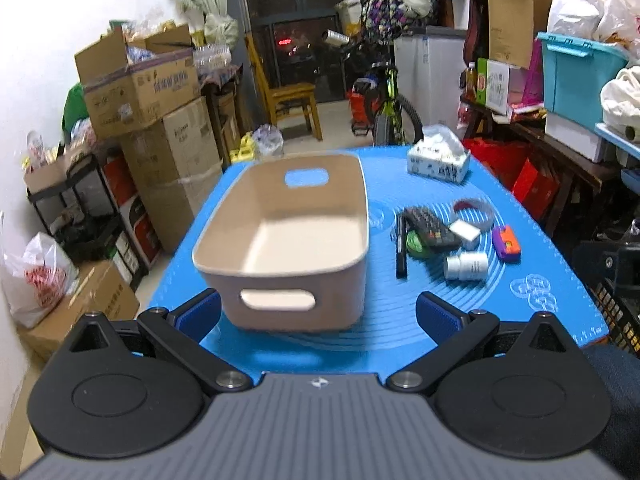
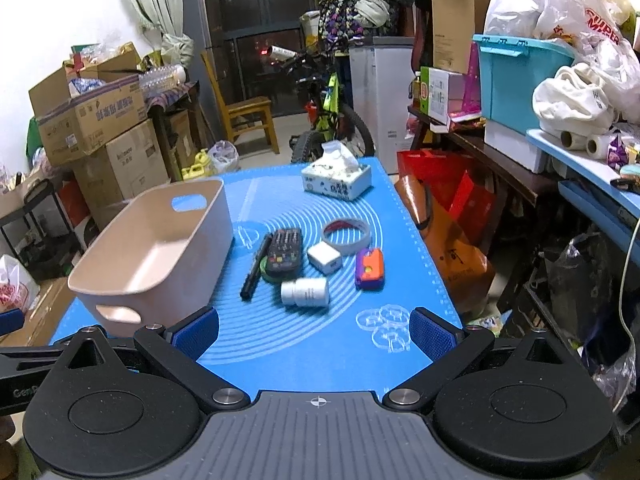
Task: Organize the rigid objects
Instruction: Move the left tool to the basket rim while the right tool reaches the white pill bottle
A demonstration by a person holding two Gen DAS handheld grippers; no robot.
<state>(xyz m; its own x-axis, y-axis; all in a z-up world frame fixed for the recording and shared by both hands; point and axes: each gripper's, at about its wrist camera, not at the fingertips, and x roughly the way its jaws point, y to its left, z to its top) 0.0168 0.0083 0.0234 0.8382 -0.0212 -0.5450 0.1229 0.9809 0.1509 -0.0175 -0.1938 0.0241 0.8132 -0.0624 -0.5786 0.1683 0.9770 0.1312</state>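
Observation:
An empty beige bin with handle cut-outs stands on the blue mat. To its right lie a black pen, a black remote resting on a green tape roll, a white charger block, a clear tape ring, a purple and orange toy and a white pill bottle on its side. My left gripper is open in front of the bin. My right gripper is open just short of the bottle.
A tissue box sits at the mat's far end. Cardboard boxes are stacked to the left, a wooden chair and a bicycle stand behind, and cluttered shelves with a turquoise bin line the right.

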